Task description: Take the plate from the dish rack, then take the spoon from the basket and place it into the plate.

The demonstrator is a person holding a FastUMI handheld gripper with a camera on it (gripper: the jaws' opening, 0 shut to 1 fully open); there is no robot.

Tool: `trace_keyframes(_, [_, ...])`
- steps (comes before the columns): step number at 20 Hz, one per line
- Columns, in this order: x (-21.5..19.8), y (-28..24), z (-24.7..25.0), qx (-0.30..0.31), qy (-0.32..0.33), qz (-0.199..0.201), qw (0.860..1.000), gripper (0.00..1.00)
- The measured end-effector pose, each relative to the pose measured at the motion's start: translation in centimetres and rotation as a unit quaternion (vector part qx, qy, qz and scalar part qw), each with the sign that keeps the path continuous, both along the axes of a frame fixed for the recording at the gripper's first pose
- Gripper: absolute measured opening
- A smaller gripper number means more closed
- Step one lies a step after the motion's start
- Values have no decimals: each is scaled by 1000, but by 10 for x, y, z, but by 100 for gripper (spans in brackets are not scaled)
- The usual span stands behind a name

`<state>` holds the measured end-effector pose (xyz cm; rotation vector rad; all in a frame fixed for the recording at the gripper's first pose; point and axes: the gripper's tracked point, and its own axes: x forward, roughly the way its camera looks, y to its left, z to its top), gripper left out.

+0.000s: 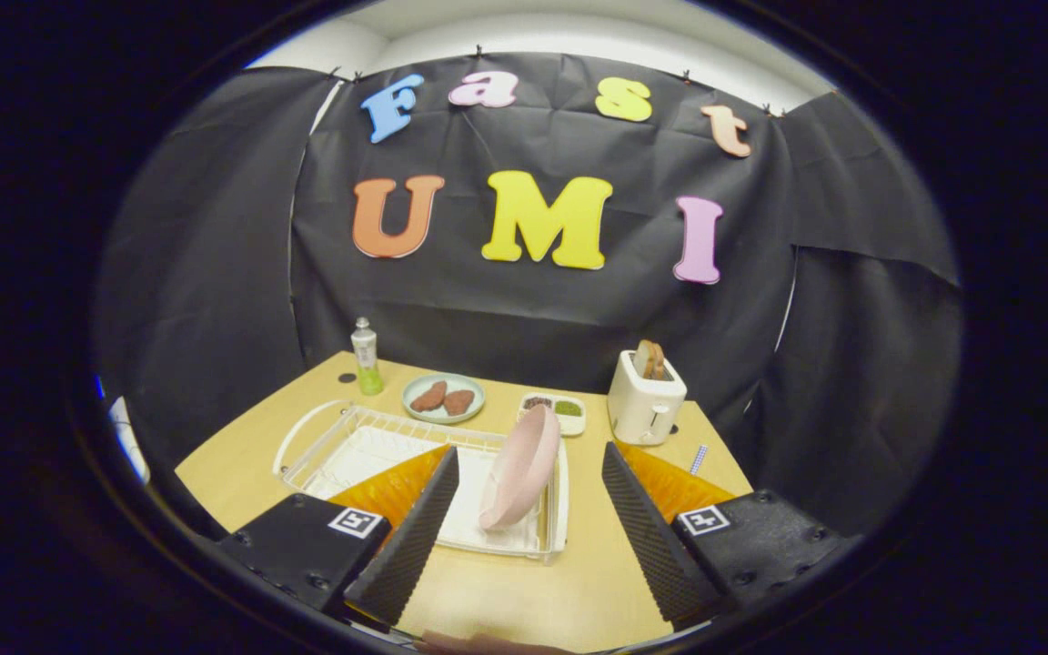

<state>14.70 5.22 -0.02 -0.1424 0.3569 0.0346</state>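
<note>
A wooden tabletop (579, 582) carries a white dish rack (369, 446). A pink plate (519, 468) stands on edge in it. The gripper (524, 528) hovers with jaws spread wide, grasping nothing.

Gripper (529, 514) wide apart, pink plate (519, 468) upright in dish rack (342, 437)

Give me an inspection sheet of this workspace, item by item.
Surface: wooden table.
Job's things: pink plate standing on edge in the white dish rack; spoon and basket not made out.
Clutter: bottle, teal plate with two brown pieces, small two-part dish, toaster holding toast.
Grippers: gripper open, jaws apart, plate just ahead between them, untouched.
Cables: nothing seen.
Surroundings: black cloth booth wall.
</note>
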Motion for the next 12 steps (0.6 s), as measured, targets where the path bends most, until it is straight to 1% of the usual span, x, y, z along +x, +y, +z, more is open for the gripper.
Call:
trace_keyframes(3, [44, 4, -19, -25, 83, -15, 996, 100])
trace_keyframes(5, [73, 1, -23, -43, 118, -38, 991, 100])
trace_keyframes(8, [106, -5, -30, -39, 169, -68, 982, 99])
trace_keyframes(10, [121, -13, -41, -30, 213, -96, 972, 93])
trace_keyframes(12, [134, -21, -48, -30, 245, -124, 961, 85])
